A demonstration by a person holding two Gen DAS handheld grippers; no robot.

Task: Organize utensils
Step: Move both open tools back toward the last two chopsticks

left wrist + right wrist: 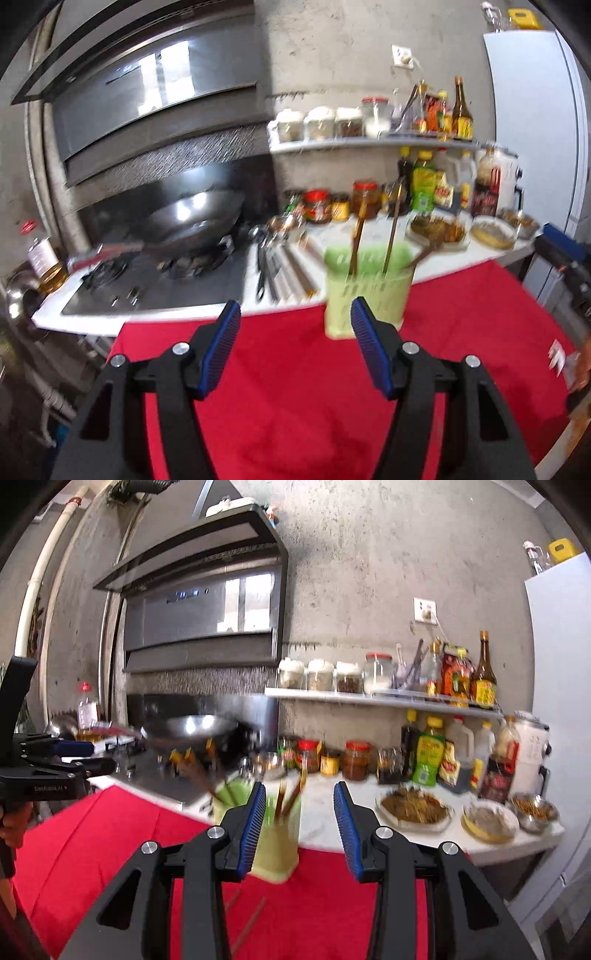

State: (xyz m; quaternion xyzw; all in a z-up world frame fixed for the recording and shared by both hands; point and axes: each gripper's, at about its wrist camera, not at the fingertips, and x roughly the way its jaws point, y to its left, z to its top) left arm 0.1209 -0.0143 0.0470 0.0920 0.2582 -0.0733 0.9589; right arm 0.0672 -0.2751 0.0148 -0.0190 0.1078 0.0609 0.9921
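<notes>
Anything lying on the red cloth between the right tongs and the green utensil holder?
Yes: in the right wrist view, loose chopsticks lie on the red cloth just below the green utensil holder, between the open right tongs.

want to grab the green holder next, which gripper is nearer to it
Right, as far as the blur shows. The right gripper has the green holder just beyond its left pad, filling much of its view. The left gripper sits further back, the holder off to its right.
</notes>
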